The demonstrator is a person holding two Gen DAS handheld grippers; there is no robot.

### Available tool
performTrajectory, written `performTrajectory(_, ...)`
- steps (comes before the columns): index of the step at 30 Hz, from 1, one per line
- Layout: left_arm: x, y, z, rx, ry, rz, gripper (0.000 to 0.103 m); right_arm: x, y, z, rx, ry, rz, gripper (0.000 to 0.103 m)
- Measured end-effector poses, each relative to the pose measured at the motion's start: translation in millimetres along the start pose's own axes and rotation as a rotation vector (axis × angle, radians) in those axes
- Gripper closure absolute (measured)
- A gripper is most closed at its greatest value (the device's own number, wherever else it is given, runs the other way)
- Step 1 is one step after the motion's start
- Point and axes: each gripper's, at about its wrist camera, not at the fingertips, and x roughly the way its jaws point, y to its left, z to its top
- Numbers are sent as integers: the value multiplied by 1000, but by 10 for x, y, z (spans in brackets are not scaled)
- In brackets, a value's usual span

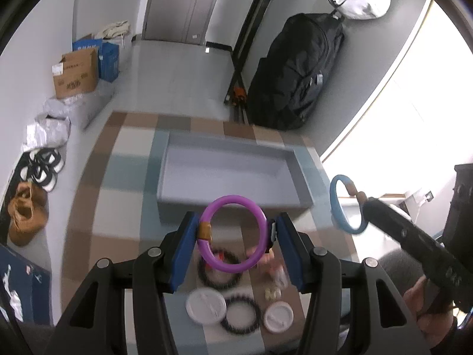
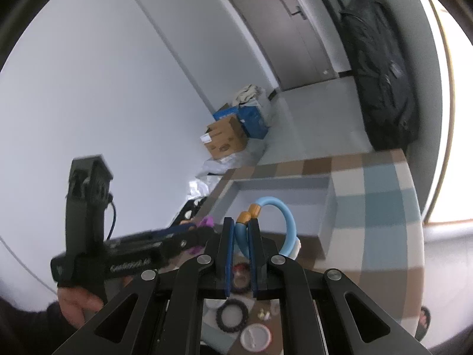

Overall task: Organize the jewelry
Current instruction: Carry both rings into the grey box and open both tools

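Note:
My left gripper (image 1: 236,230) is shut on a purple bangle (image 1: 260,222) with an orange clasp and holds it above the table, just short of the grey open box (image 1: 227,183). My right gripper (image 2: 241,230) is shut on a light blue bangle (image 2: 288,219) with orange ends, also in the air near the box (image 2: 280,189); this bangle also shows in the left wrist view (image 1: 335,204) at the right. Below lie two dark beaded bracelets (image 1: 242,315), small earrings (image 1: 272,293) and two white round lids (image 1: 206,306).
The table has a checked brown, blue and cream cloth (image 1: 124,177). Beyond it are cardboard boxes (image 1: 77,72), a black suitcase (image 1: 298,71), shoes (image 1: 44,168) and a door. A bright window is at the right.

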Motion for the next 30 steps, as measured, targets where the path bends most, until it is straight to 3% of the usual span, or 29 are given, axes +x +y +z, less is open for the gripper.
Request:
performTrajectory(11, 225, 124, 383, 41, -13, 3, 54, 395, -67, 436, -30, 8, 28, 95)
performTrajectory(21, 507, 289, 435, 14, 39, -38, 54, 855, -401, 394, 47, 95, 33, 95)
performTrajectory(30, 670, 310, 444, 4, 84, -116, 54, 1002, -574, 359, 96, 123, 47, 94)
